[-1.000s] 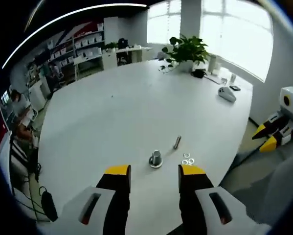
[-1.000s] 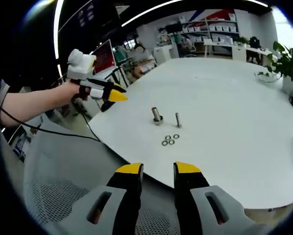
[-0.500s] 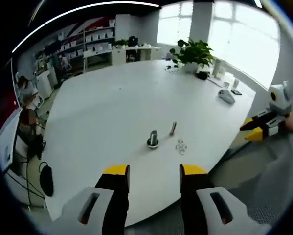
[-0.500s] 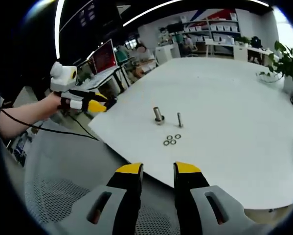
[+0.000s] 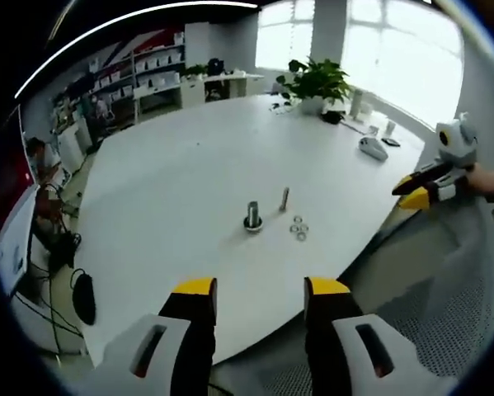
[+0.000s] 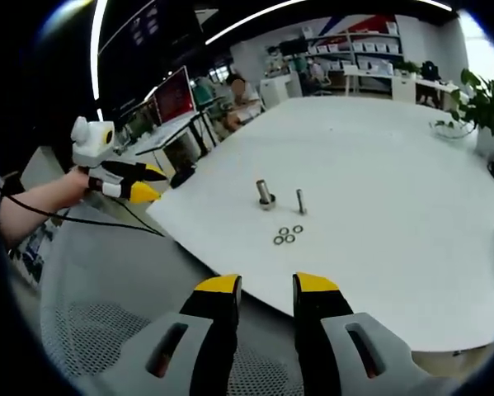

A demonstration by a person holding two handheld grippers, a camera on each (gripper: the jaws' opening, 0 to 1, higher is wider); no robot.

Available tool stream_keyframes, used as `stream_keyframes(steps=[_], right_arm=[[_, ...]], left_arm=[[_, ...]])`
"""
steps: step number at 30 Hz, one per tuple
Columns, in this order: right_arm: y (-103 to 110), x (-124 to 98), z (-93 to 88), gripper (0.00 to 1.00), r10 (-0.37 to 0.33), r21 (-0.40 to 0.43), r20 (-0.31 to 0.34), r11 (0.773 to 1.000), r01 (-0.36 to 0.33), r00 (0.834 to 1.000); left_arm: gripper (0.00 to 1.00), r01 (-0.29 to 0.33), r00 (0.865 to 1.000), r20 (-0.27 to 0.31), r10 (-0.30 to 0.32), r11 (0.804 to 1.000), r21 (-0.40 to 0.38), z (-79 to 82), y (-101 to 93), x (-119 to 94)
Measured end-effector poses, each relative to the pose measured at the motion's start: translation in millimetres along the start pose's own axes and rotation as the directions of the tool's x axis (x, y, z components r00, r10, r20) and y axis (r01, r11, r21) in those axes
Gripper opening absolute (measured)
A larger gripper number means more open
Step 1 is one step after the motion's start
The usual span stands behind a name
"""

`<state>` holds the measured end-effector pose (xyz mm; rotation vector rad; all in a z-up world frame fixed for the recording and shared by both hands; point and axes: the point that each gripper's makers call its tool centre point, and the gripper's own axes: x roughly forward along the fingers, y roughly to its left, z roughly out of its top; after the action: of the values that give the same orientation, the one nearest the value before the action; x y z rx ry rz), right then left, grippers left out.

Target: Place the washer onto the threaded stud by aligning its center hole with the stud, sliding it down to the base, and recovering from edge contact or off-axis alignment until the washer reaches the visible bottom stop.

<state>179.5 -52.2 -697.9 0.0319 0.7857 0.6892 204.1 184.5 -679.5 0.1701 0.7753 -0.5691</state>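
Note:
On the white table (image 5: pixel 189 165) stands an upright threaded stud on a round base (image 5: pixel 252 217), with a second, thinner bolt (image 5: pixel 284 198) beside it. Three loose washers (image 5: pixel 298 228) lie flat close by. My left gripper (image 5: pixel 261 289) hovers open and bare, back from the table's near edge. In the right gripper view the stud (image 6: pixel 265 195), bolt (image 6: pixel 300 200) and washers (image 6: pixel 284 235) sit ahead of my right gripper (image 6: pixel 267 285), whose jaws stand a little apart with nothing between them. A hand holds the left gripper (image 6: pixel 123 175) off the table's left edge.
A potted plant (image 5: pixel 316 82) and small devices (image 5: pixel 370 147) sit at the table's far end. A white mesh chair (image 6: pixel 106 313) lies below both grippers. The right gripper (image 5: pixel 428 183) hangs off the table's right side. Desks, a monitor (image 6: pixel 174 95) and shelves stand behind.
My left gripper has pulled back from the table, so the stud and washers look smaller and farther. In the right gripper view it has dropped lower and leftward; the right gripper has held still.

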Motion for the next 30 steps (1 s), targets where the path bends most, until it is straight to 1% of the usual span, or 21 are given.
stream_keyframes(steps=[4,7,10,12,15,17,19,20,21,23,26,30], right_arm=[[1.2,0.6,-1.1,0.27,0.006,-0.006,-0.006,1.0,-0.006,1.0],[2.5,1.8,-4.5,0.28,0.011,-0.013,-0.026,1.0,-0.011,1.0],[3.7,1.5,-5.1,0.28,0.014,-0.02,-0.029,1.0,-0.015,0.999],[1.2,0.2,-3.1,0.28,0.004,-0.006,-0.013,1.0,-0.004,1.0],[1.0,0.5,-2.2,0.28,0.0,0.0,-0.008,1.0,0.0,1.0],[2.2,1.1,-3.2,0.28,0.003,-0.01,-0.015,1.0,-0.003,1.0],[1.6,1.1,-3.5,0.28,0.002,-0.009,-0.016,1.0,-0.002,1.0],[0.8,1.1,-3.0,0.28,0.0,-0.005,-0.013,1.0,0.0,1.0],[0.4,1.0,-2.5,0.28,-0.001,-0.003,-0.012,1.0,0.001,1.0],[0.2,0.7,-1.9,0.28,-0.003,-0.001,-0.008,1.0,0.003,1.0],[0.2,0.4,-1.6,0.28,-0.004,-0.003,-0.006,1.0,0.004,1.0],[-0.7,-0.6,-0.8,0.28,-0.008,0.003,0.004,1.0,0.008,1.0]], left_arm=[[0.41,-0.011,1.0,0.01,0.011,1.0,-0.013,-5.7,-0.5,-4.6],[0.41,-0.007,1.0,0.006,0.007,1.0,-0.03,-12.3,-3.5,-2.3],[0.41,-0.013,1.0,-0.007,0.013,1.0,0.001,-14.3,-6.0,0.2],[0.4,-0.013,1.0,-0.006,0.013,1.0,0.019,-14.0,-8.0,1.6],[0.39,-0.015,0.999,-0.028,0.017,0.997,0.074,-18.6,-9.5,3.2],[0.37,-0.013,0.999,-0.042,0.016,0.998,0.065,-21.1,-9.3,4.1],[0.36,-0.017,0.999,-0.026,0.019,0.998,0.056,-17.8,-8.1,2.0],[0.36,-0.017,1.0,0.001,0.017,0.999,0.047,-12.7,-7.6,0.2],[0.36,-0.013,1.0,0.015,0.013,0.999,0.038,-10.3,-7.4,-0.8],[0.36,0.01,0.999,0.037,-0.011,1.0,0.03,-6.2,-10.4,-2.8],[0.36,0.027,0.998,0.048,-0.028,0.999,0.039,-3.4,-16.1,-3.0],[0.34,0.041,0.998,0.035,-0.042,0.998,0.052,-7.8,-20.9,-3.7]])
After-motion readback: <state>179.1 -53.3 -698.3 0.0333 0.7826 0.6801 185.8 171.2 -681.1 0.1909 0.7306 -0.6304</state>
